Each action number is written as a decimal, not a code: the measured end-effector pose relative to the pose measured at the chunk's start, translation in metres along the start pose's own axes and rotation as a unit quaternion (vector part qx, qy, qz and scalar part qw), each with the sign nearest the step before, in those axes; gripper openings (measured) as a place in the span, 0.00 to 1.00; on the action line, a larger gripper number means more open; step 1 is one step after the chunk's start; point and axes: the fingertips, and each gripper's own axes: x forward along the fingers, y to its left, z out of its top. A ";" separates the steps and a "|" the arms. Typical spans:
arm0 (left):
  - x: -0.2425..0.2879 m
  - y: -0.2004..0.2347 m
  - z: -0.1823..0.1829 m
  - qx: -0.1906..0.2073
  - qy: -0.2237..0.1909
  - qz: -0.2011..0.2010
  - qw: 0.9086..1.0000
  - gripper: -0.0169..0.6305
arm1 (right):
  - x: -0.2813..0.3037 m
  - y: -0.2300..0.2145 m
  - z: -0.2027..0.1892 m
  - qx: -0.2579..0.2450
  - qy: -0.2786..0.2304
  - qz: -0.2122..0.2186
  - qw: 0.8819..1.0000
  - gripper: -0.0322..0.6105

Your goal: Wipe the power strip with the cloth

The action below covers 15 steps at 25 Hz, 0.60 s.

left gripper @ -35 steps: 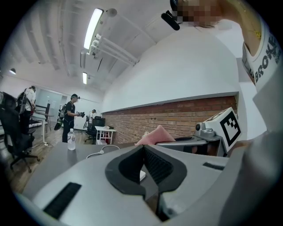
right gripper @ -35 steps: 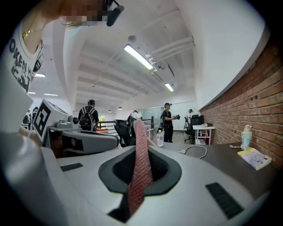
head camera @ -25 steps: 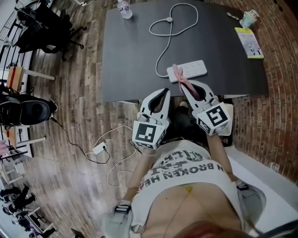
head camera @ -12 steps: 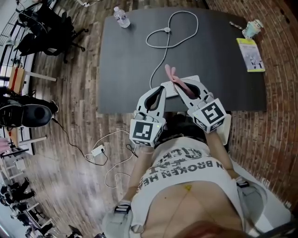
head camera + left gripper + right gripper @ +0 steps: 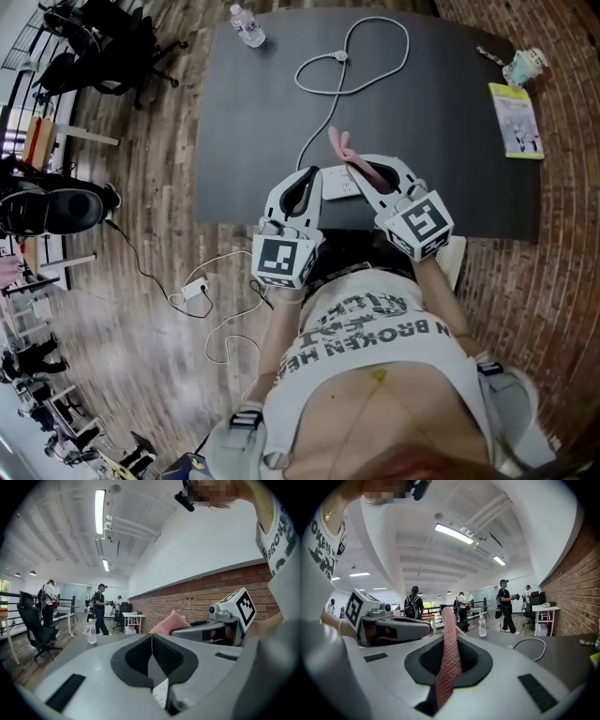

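Both grippers had pushed forward over the table's near edge since a second earlier. The right gripper point(image 5: 449, 616) was clenched on a pink knitted cloth point(image 5: 451, 658) that stood up past its tips, and the left gripper point(image 5: 151, 639) had its jaws pressed together on nothing. Between and partly under them lay the white oblong plastic power strip point(image 5: 339, 184) on the dark grey rectangular table point(image 5: 244, 131), its white cable point(image 5: 342, 57) looping away toward a clear plastic water bottle point(image 5: 247, 25)

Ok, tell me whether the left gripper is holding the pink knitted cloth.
No, the pink knitted cloth sits clamped in the right gripper; the left gripper is shut empty.
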 end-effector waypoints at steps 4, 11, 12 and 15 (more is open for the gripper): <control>0.008 0.004 -0.005 -0.001 0.005 -0.011 1.000 0.04 | 0.005 -0.006 -0.008 0.009 0.011 -0.004 1.000 0.08; 0.023 0.014 -0.027 0.002 0.035 -0.058 0.998 0.04 | 0.028 -0.010 -0.022 0.016 0.037 -0.021 0.999 0.08; 0.025 0.016 -0.033 0.000 0.044 -0.068 0.997 0.04 | 0.032 -0.010 -0.024 0.018 0.040 -0.024 0.999 0.08; 0.031 0.023 -0.059 -0.016 0.082 -0.095 0.992 0.04 | 0.042 -0.011 -0.036 0.023 0.054 -0.031 0.998 0.08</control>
